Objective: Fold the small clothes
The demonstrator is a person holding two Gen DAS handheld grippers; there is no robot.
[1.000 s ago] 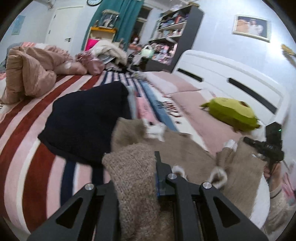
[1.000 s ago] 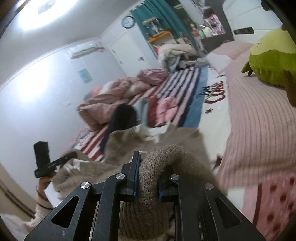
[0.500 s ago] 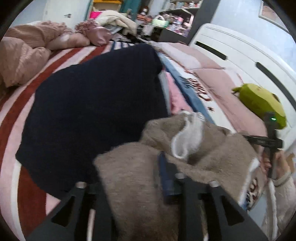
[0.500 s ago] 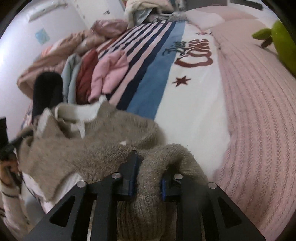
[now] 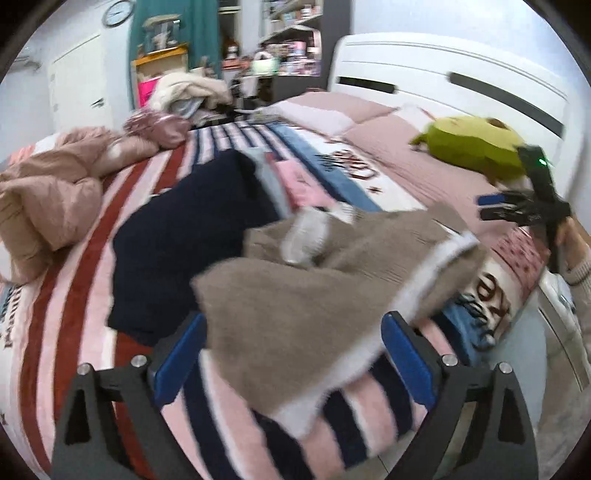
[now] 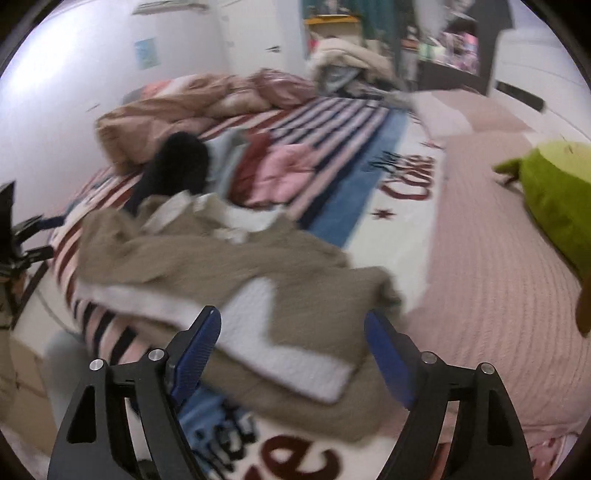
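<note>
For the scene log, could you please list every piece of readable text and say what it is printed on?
"Coke", red script, blurred: on the bed blanket.
Dark script above it: too blurred to read.
Cut-off red letters ending in "e" at the blanket's near edge: unreadable.
Wall clock: numerals too small.

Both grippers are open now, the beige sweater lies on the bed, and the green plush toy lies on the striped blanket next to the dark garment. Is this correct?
Not quite. The green plush toy lies on the pink bedspread near the headboard, far from the dark garment; the left wrist view shows it. The rest holds: left gripper and right gripper are open, and the beige sweater lies on the bed.
</note>
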